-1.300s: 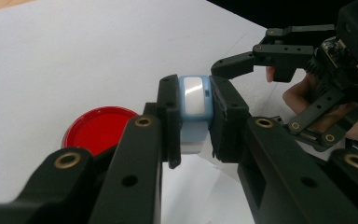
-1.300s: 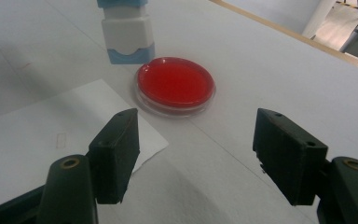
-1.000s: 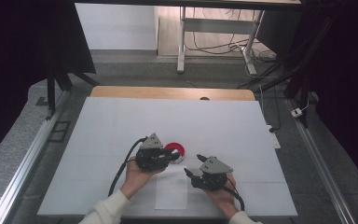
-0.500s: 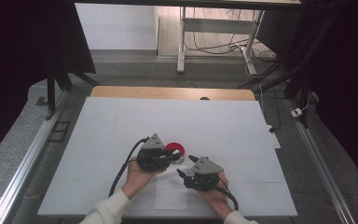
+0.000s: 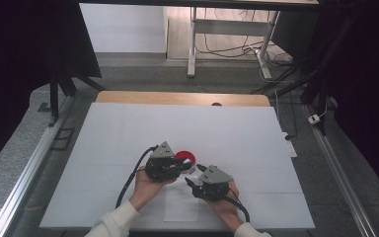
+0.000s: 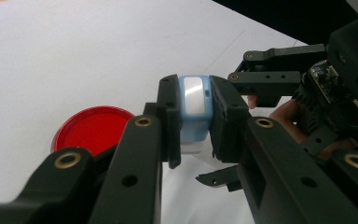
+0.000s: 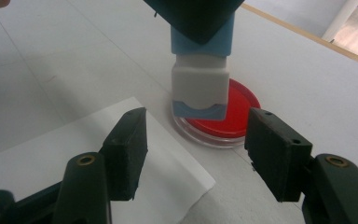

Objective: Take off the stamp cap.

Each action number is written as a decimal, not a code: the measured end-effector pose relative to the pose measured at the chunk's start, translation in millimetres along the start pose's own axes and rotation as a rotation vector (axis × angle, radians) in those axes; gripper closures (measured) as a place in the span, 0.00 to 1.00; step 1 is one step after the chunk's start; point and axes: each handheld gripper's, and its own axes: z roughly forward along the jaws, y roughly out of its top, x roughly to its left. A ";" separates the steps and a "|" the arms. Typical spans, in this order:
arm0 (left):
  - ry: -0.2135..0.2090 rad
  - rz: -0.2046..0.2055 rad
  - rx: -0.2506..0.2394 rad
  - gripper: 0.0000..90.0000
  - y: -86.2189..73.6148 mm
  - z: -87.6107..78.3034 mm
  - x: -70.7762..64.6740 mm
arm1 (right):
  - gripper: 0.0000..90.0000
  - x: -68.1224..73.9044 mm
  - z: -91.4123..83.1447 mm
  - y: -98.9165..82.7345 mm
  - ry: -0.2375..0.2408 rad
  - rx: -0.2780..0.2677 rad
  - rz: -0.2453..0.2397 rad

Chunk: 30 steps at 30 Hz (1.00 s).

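White table (image 5: 128, 133): a broad, pale work surface seen in the high view, with a wooden strip (image 5: 182, 98) along its far edge and a metal rail (image 5: 29, 168) down each side. The person's forearms enter from the near edge, with a pale sleeve (image 5: 116, 219) on the left one.

Sheet of paper (image 5: 180, 207): lies flat on the table near the person, between the two hands; in the right gripper view one corner (image 7: 200, 179) reaches close to the dish.

Left gripper (image 5: 181, 166): held over the middle of the table, its black cable (image 5: 131, 180) looping back toward the person. The jaws are clenched on the blue and white block, one pad on each of its sides, as the left gripper view shows.

Right gripper (image 5: 191, 178): held just beside the left gripper, nearer the person, its jaws aimed at the block. The jaws stand apart, grasping nothing, and have just been closing; the block hangs beyond them, untouched.

Red dish (image 5: 185, 157): a round, shallow, clear-rimmed dish with a red face, resting on the table just beyond the left gripper.

Blue and white block (image 6: 194, 108): a small oblong piece, light blue with a white section (image 7: 199, 85), gripped upright above the table, close to the near rim of the red dish (image 7: 230, 114).
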 end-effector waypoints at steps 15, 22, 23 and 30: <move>-0.001 0.002 0.009 0.83 -1.2 2.0 0.1 | 0.54 3.4 3.0 2.8 -0.028 0.006 -0.014; -0.001 0.002 0.007 0.84 -1.2 2.1 -0.3 | 0.57 4.7 5.3 3.1 -0.037 0.014 -0.019; -0.001 0.002 0.008 0.84 -1.3 2.2 -0.3 | 0.58 4.7 5.3 3.2 -0.041 0.019 -0.021; -0.002 0.002 0.009 0.84 -1.5 2.7 -0.6 | 0.62 4.7 6.4 3.3 -0.052 0.016 -0.018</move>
